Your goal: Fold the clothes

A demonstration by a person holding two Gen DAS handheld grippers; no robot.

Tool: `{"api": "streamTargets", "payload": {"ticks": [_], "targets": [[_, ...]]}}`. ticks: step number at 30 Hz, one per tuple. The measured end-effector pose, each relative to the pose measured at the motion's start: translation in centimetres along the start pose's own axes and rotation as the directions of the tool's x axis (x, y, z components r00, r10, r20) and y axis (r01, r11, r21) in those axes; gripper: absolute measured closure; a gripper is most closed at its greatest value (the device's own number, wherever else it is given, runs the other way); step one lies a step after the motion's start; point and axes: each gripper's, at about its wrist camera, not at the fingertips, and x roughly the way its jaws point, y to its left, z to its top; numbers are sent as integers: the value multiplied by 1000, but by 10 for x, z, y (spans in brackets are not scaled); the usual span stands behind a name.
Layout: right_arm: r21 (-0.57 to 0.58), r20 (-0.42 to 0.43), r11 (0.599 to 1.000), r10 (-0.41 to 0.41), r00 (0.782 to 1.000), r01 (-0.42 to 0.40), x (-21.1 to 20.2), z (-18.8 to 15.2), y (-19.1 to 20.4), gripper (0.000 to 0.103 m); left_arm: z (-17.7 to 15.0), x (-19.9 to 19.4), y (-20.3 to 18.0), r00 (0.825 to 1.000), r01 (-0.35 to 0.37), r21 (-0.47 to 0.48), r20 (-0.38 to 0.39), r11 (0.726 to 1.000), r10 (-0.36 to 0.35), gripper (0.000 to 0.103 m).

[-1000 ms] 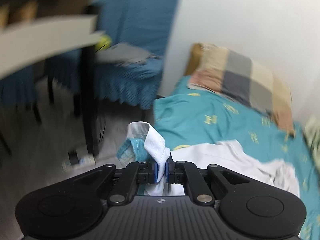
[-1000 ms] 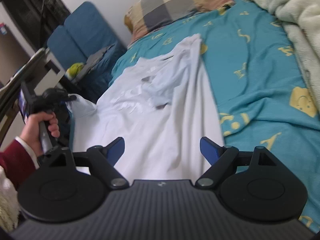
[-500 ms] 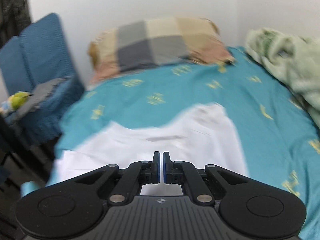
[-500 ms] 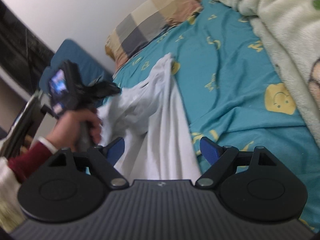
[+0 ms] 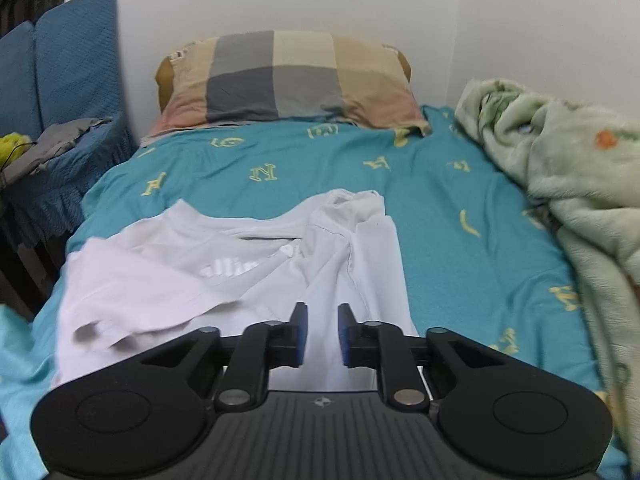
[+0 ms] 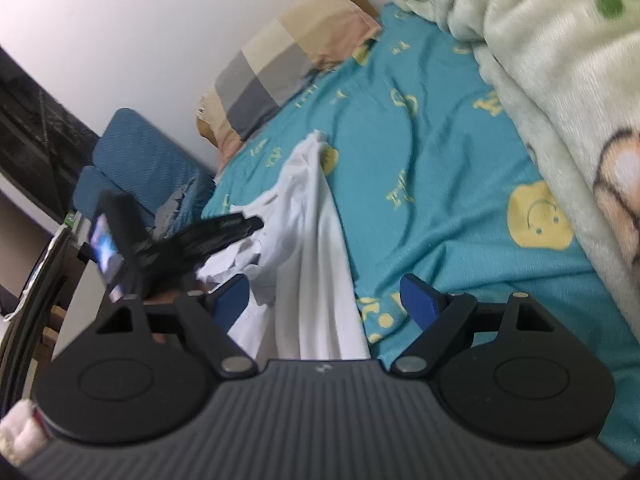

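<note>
White shirt lies rumpled on your bed, pillow beyond, blanket alongside. Your left gripper is slightly parted, holding nothing; your right gripper gapes wide above it.

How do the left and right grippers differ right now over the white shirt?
The left gripper has its blue pads parted by only a narrow gap, while the right gripper is spread wide. The left gripper has only the rumpled white T-shirt between its pads; the right gripper spans the shirt's edge and the teal letter-print bedsheet. Both are open and hold no cloth.
</note>
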Motion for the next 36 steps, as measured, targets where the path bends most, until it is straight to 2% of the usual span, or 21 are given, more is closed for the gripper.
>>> {"api": "streamTargets", "payload": {"ticks": [2, 4, 9, 13, 16, 20, 22, 24, 26, 28, 30, 31, 33, 36], "targets": [[-49, 23, 999, 4, 1000, -3, -6, 0, 7, 19, -6, -34, 7, 1000, -12, -27, 20, 1000, 13, 72], [-94, 43, 995, 23, 999, -19, -12, -1, 13, 19, -14, -66, 16, 999, -20, -60, 44, 998, 23, 56], [-168, 42, 982, 91, 995, -83, -24, -5, 28, 19, -46, -154, 40, 994, -57, -112, 87, 992, 67, 50], [-170, -6, 968, 189, 982, -187, -38, -6, 35, 20, -71, -210, 45, 983, -158, -90, 82, 983, 165, 45], [-210, -17, 956, 206, 978, -205, -45, -6, 45, 18, -87, -235, 54, 984, -140, -139, 86, 980, 153, 41], [-244, -75, 941, 222, 972, -234, -33, -5, 70, 18, -100, -237, 69, 990, -105, -170, 75, 980, 119, 40], [-291, -104, 926, 219, 970, -240, -18, -4, 93, 21, -104, -234, 77, 992, -90, -173, 68, 981, 103, 40], [-363, -135, 896, 221, 966, -256, 14, -3, 119, 21, -107, -228, 82, 991, -106, -151, 65, 983, 117, 39], [-433, -167, 859, 223, 960, -274, 49, -2, 144, 21, -111, -220, 86, 991, -113, -138, 56, 984, 121, 39], [-500, -199, 815, 222, 955, -293, 83, -1, 170, 30, -117, -219, 95, 993, -83, -152, 75, 985, 95, 39], [-562, -231, 766, 218, 948, -312, 117, 0, 196, 29, -126, -224, 105, 991, -47, -165, 117, 985, 67, 39], [-579, -250, 744, 227, 941, -334, 137, -2, 207, 30, -128, -222, 110, 991, -40, -179, 115, 983, 62, 39], [-593, -279, 727, 218, 935, -347, 177, -9, 225, 30, -130, -216, 121, 994, -30, -217, 98, 976, 53, 39], [-629, -304, 712, 142, 942, -310, 235, -24, 242, 30, -132, -211, 129, 994, -17, -219, 102, 976, 40, 39]]}}
